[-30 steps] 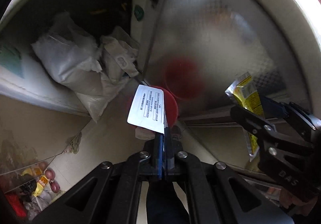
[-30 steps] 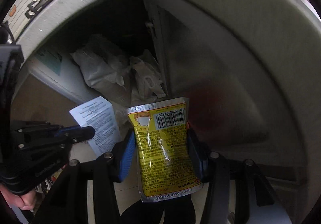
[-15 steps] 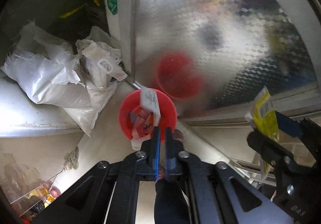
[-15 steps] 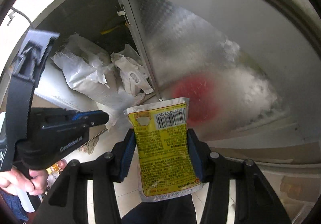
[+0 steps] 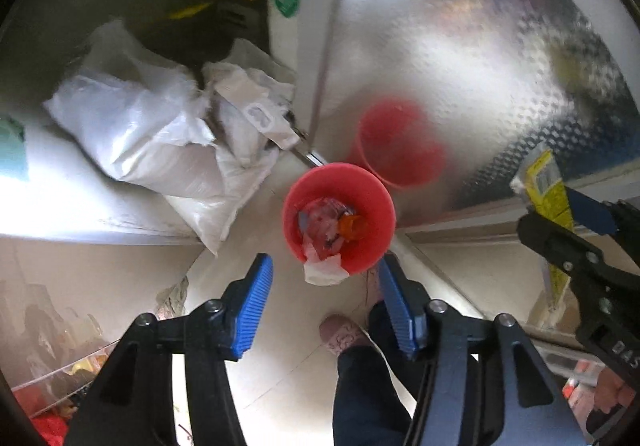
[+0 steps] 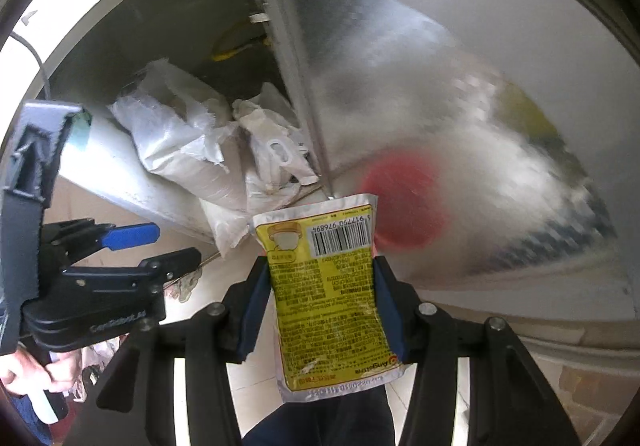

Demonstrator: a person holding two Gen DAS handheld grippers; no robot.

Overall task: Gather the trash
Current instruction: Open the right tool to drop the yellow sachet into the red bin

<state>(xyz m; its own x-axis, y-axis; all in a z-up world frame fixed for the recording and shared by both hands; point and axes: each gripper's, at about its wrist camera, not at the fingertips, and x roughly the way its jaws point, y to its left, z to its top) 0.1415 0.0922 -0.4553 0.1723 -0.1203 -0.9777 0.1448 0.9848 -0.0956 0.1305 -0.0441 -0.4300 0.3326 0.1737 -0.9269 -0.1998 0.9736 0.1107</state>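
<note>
A red bin point(image 5: 372, 186) with mixed trash stands on the floor below my left gripper point(image 5: 326, 278), which is open and empty above the bin's near rim. My right gripper point(image 6: 320, 278) is shut on a yellow snack wrapper point(image 6: 328, 294) with a barcode, held flat between the blue pads. The right gripper and the wrapper point(image 5: 548, 190) also show at the right edge of the left wrist view. The left gripper point(image 6: 152, 242) shows at the left of the right wrist view. The bin itself is hidden behind the wrapper there.
White sacks point(image 5: 160, 142) lie heaped in the corner left of the bin. A shiny patterned metal door point(image 5: 480, 66) stands behind it and mirrors the bin. A slippered foot point(image 5: 344, 330) stands on the pale floor below the left gripper.
My left gripper opened and let go of the white paper slip over the red bin. Both grippers moved closer above the bin. The right gripper still holds the yellow wrapper.
</note>
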